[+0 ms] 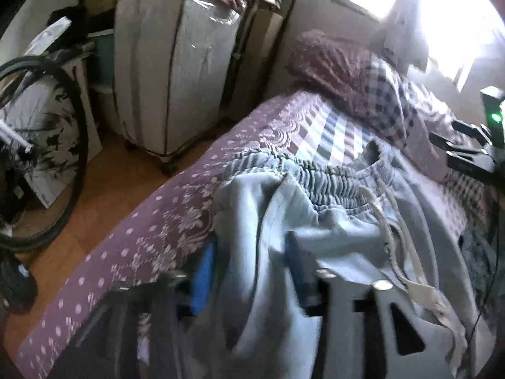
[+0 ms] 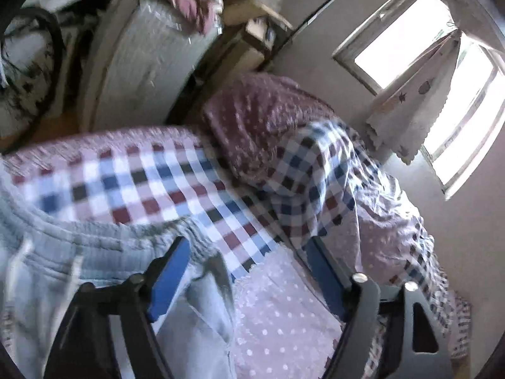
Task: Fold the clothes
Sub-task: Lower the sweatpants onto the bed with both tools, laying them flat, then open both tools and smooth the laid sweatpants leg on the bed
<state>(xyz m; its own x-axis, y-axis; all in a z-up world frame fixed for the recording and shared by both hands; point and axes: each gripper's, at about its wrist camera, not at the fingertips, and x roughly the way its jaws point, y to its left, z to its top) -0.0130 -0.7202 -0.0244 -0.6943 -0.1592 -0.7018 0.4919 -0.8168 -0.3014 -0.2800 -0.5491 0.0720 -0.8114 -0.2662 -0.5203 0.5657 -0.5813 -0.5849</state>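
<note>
Light blue sweatpants [image 1: 315, 221] with a ribbed elastic waistband [image 1: 328, 177] and a white drawstring [image 1: 388, 221] lie crumpled on the bed. My left gripper [image 1: 249, 273] hangs low over them with its blue pads apart. A loose fold of the pants stands up between the pads, and they do not press on it. In the right wrist view the waistband [image 2: 94, 233] runs across the lower left. My right gripper [image 2: 247, 278] is wide open at the pants' right edge, above the dotted bedcover [image 2: 284, 309], holding nothing. Its black body [image 1: 457, 145] shows at the right of the left wrist view.
The bed carries a mauve dotted cover [image 1: 142, 237] and a checked sheet [image 2: 142, 183], with a pillow [image 2: 262, 120] at its head. A bicycle wheel [image 1: 47, 158] and a plastic-wrapped wardrobe [image 1: 176, 79] stand on the wooden floor [image 1: 101, 195]. A bright window [image 2: 410, 38] is at the right.
</note>
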